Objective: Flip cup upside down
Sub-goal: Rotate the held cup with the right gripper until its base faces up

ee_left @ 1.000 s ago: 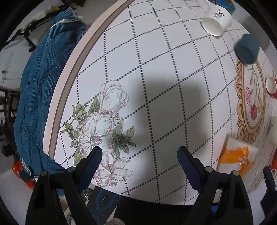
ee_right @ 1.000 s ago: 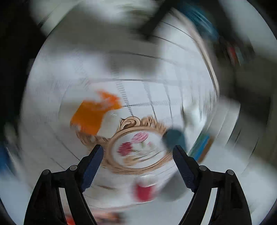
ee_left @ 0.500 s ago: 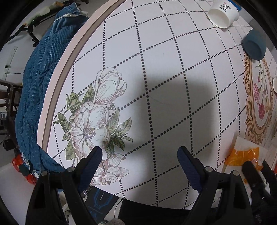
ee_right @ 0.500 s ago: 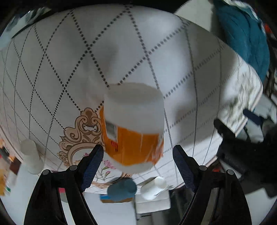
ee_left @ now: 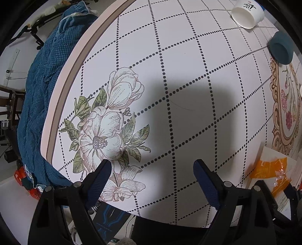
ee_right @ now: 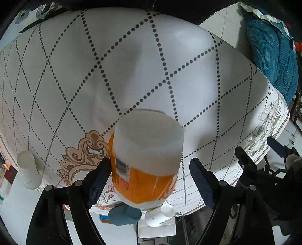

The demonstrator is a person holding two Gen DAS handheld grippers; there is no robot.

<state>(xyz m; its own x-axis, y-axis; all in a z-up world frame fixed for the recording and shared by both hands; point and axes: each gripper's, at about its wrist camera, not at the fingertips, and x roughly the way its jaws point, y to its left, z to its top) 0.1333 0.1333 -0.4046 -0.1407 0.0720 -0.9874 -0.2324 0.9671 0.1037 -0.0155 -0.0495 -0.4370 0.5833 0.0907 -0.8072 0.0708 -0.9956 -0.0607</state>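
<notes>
An orange-and-white cup (ee_right: 147, 160) stands on the table with its closed white end facing my right camera. My right gripper (ee_right: 150, 175) is open around it, fingers apart on either side, not touching. The same cup shows at the right edge of the left wrist view (ee_left: 271, 169). My left gripper (ee_left: 152, 177) is open and empty above the flower print near the table's edge.
The round table (ee_left: 179, 75) has a dotted diamond cloth. A white paper cup (ee_left: 247, 12) and a dark teal cup (ee_left: 281, 49) stand far right; both show low in the right view, teal (ee_right: 124, 214) and white (ee_right: 159, 214). A blue blanket (ee_left: 43, 94) hangs left.
My right gripper swung round from a blurred view of the table and closed in on the orange cup, which now sits between its fingers. The left gripper drifted slightly.
</notes>
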